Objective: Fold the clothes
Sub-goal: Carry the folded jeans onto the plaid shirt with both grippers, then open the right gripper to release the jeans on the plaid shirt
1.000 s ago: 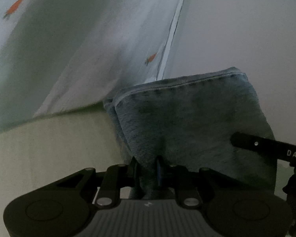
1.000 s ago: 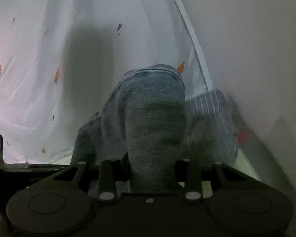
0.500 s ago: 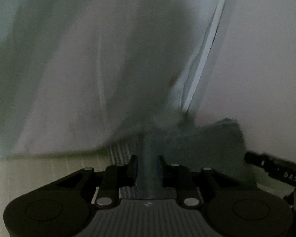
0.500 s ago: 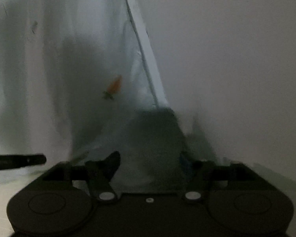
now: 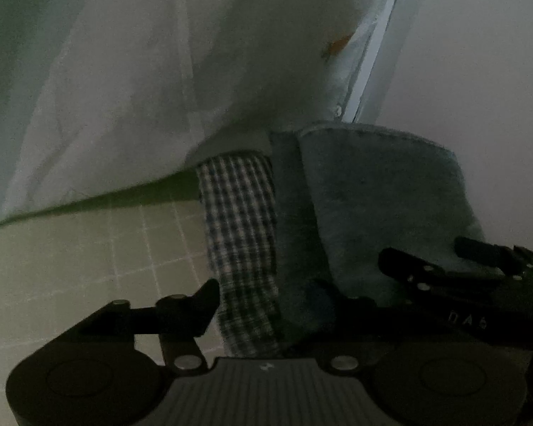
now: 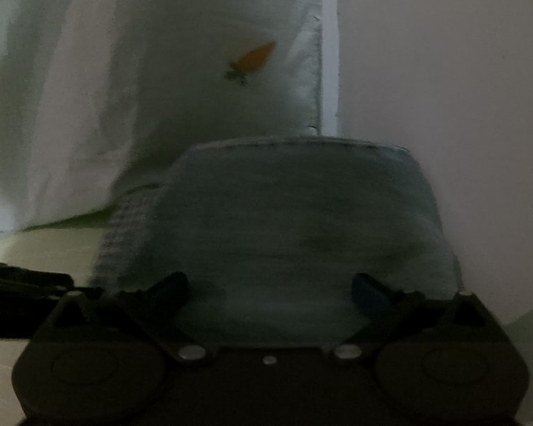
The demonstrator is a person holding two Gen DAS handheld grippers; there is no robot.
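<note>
Jeans (image 6: 284,220) lying folded on checked cloth (image 5: 241,241) on the mat (image 5: 89,248), against the curtain (image 5: 124,71). Both grippers, left (image 5: 270,301) and right (image 6: 270,291), have just been opening; jaws straddling denim, gripping nothing.

Dim, grainy fisheye views, softly blurred, with black vignetted corners.

Clothes laid on a pale gridded mat

A pale yellow-green mat (image 5: 89,259) ruled with faint white squares is seen as the bearing surface. A checked cloth (image 5: 241,234) and folded blue denim (image 5: 383,213) are laid on it side by side, touching, with the denim's stitched edge set against a white carrot-printed sheet (image 6: 181,71) hung behind.
</note>
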